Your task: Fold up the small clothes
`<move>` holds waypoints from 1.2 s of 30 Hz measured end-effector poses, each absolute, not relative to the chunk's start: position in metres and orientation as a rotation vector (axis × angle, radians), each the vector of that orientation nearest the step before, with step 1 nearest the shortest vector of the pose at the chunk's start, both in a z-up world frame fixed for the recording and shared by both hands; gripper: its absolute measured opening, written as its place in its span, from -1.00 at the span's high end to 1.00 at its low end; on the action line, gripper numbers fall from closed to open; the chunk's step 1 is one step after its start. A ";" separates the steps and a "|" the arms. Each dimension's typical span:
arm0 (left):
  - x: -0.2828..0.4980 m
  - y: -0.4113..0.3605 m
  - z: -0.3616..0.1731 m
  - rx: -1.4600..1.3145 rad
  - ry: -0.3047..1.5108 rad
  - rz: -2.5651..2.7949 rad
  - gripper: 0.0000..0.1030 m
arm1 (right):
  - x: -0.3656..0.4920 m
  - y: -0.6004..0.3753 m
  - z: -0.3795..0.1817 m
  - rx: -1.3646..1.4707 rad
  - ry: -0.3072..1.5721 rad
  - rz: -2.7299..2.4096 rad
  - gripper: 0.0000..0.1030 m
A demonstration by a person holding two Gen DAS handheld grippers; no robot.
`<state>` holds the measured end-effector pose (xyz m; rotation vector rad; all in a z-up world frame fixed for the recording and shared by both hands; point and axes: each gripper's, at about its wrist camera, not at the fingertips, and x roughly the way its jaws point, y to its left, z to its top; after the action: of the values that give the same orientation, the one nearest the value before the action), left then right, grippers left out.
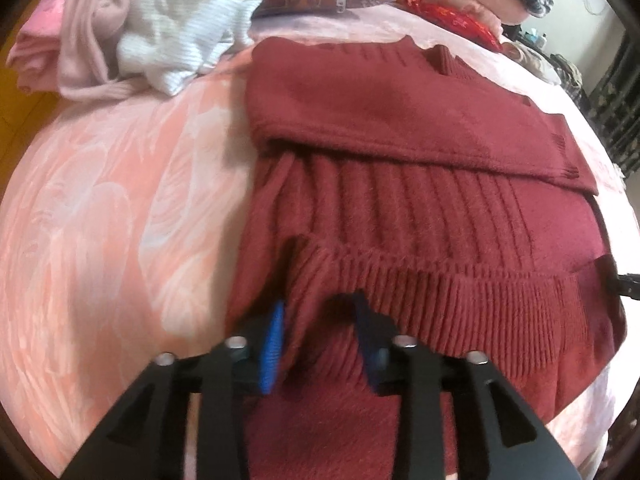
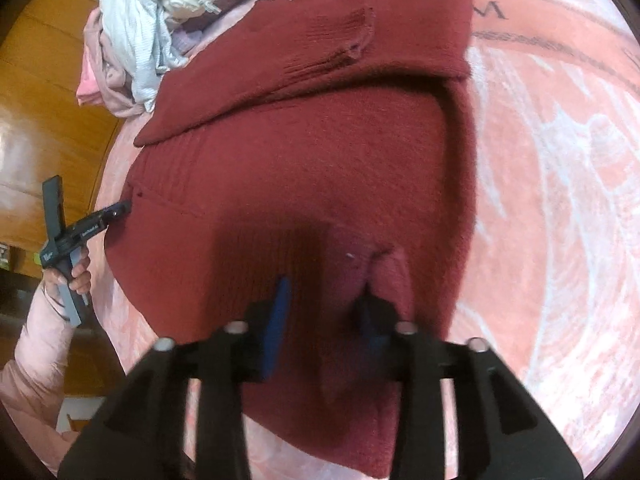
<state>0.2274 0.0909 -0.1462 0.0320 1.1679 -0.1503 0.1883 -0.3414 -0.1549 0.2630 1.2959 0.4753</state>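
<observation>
A dark red knit sweater lies on the pink bedspread, with its sleeves folded across the body. My left gripper is open over the ribbed hem, with a fold of the knit rising between its blue pads. In the right wrist view the sweater fills the middle. My right gripper is open over its near edge, with a raised fold of fabric by the right finger. The left gripper also shows there, at the sweater's left edge.
A pile of white and pale pink clothes lies at the far left of the bed. Patterned and red fabrics lie behind the sweater. A wooden floor lies beyond the bed's edge.
</observation>
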 end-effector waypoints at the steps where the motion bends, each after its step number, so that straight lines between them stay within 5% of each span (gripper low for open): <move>1: 0.228 0.087 -0.147 0.040 1.173 -0.161 0.01 | 0.189 -0.338 -0.155 0.242 1.297 0.472 0.09; 5: 0.228 0.074 -0.151 0.112 1.167 -0.153 0.14 | 0.184 -0.330 -0.153 0.142 1.287 0.454 0.31; 7: 0.225 0.074 -0.150 0.118 1.155 -0.146 0.56 | 0.181 -0.336 -0.152 0.165 1.289 0.477 0.86; 9: 0.222 0.078 -0.145 0.105 1.148 -0.159 0.85 | 0.176 -0.341 -0.147 0.186 1.262 0.492 0.87; 25: 0.225 0.091 -0.065 0.000 0.899 -0.171 0.89 | 0.188 -0.373 -0.070 0.356 1.019 0.560 0.89; 36: 0.308 0.102 -0.043 -0.094 0.825 -0.074 0.89 | 0.278 -0.398 -0.046 0.461 0.958 0.446 0.90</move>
<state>0.3083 0.1023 -0.0434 -0.0942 0.8253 -0.0736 0.2776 -0.3975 -0.0457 0.4615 0.9585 0.4459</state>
